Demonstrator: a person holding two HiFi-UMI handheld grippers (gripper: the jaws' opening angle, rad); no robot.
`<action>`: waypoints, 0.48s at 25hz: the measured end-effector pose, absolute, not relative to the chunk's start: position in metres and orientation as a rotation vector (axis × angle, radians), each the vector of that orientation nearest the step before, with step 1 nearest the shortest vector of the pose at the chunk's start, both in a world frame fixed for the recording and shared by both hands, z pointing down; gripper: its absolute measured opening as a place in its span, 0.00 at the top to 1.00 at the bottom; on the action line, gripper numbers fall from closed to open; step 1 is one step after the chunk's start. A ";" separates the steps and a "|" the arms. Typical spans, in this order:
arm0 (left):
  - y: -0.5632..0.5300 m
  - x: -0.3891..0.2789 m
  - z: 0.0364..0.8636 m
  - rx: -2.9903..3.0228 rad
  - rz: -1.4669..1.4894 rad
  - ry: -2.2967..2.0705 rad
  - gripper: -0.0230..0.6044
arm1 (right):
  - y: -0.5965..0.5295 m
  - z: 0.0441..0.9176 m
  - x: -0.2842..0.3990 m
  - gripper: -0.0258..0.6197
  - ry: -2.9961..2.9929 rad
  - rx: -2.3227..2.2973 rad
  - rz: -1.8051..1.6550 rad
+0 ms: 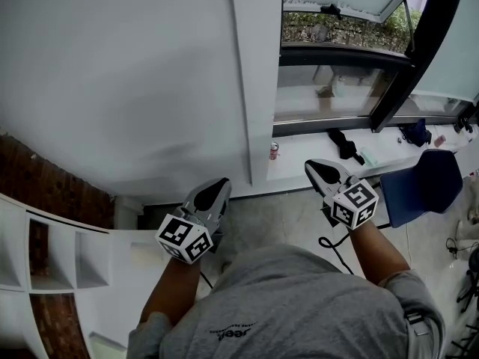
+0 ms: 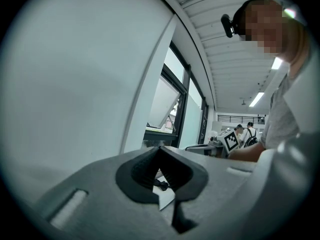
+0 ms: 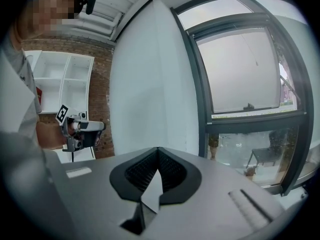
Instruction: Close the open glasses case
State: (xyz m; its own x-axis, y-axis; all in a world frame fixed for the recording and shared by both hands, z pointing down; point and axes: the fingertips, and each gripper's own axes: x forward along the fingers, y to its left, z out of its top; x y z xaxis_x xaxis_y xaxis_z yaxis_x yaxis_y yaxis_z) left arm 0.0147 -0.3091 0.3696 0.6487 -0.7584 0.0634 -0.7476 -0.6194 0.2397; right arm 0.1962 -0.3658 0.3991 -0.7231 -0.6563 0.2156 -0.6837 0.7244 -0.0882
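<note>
No glasses case can be made out for certain. A small black object (image 1: 344,144) lies on the white window sill (image 1: 389,155), too small to tell what it is; it also shows as a dark speck (image 2: 161,184) through the left jaws' gap. My left gripper (image 1: 217,188) is held up toward the white wall, shut and empty, with its jaws (image 2: 160,149) closed tip to tip. My right gripper (image 1: 318,167) points at the sill short of the black object, also shut with nothing in it (image 3: 158,150).
A white wall (image 1: 135,73) and pillar (image 1: 258,73) stand straight ahead, with a dark-framed window (image 1: 337,81) to the right. A small can (image 1: 274,151) stands on the sill. A blue chair (image 1: 423,185) is at the right, white shelves (image 1: 52,253) at the left.
</note>
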 end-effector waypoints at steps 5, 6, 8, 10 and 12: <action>-0.305 0.012 0.370 2.628 -0.059 -1.222 0.97 | -0.365 0.399 0.192 0.95 -2.758 1.076 0.242; -0.305 0.011 0.370 2.627 -0.058 -1.222 0.97 | -0.365 0.399 0.191 0.95 -2.759 1.075 0.241; -0.304 0.010 0.370 2.626 -0.056 -1.224 0.97 | -0.364 0.399 0.190 0.95 -2.759 1.069 0.236; -0.303 0.009 0.370 2.625 -0.057 -1.229 0.97 | -0.364 0.399 0.189 0.95 -2.757 1.067 0.237; -0.302 0.008 0.370 2.625 -0.059 -1.236 0.97 | -0.363 0.401 0.190 0.95 -2.755 1.068 0.243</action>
